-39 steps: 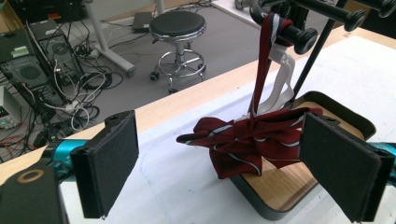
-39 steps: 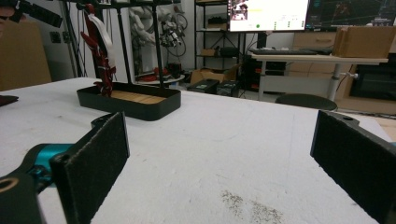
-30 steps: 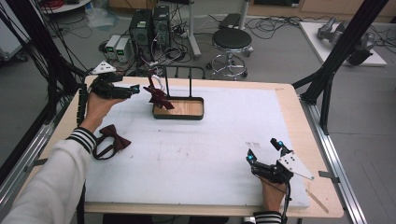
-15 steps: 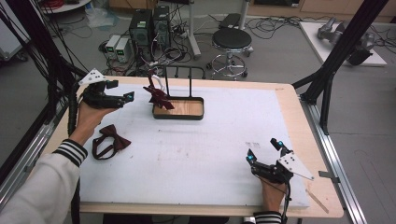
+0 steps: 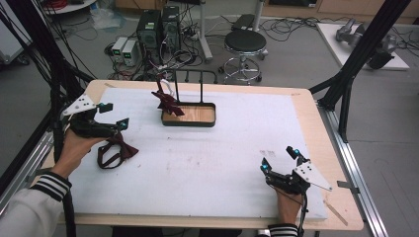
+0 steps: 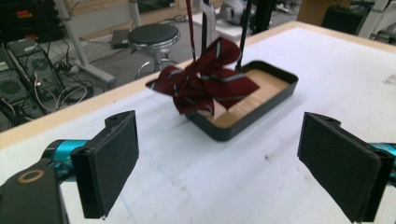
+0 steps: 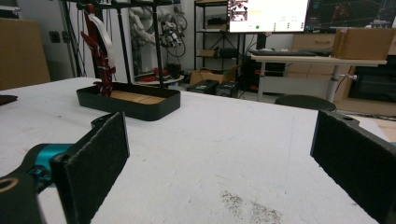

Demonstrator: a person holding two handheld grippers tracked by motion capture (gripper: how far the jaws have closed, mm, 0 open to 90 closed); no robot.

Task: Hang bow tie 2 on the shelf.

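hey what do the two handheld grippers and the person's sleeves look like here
Both the left gripper and the right gripper are black, with teal accents near the jaws, flat black foam-like pads and a grey three-cornered plate on top. A black cable trails from each. The sleeves are white with black-striped cuffs.

I am holding my left gripper (image 5: 112, 114) wide apart near the table's (image 5: 306, 106) left edge, my right gripper (image 5: 278, 159) gaping near its front.

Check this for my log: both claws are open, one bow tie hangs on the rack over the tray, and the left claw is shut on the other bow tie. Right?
Not quite. The left claw is open and empty, as the left gripper view shows; the other bow tie lies on the table beside it. The rest stands.
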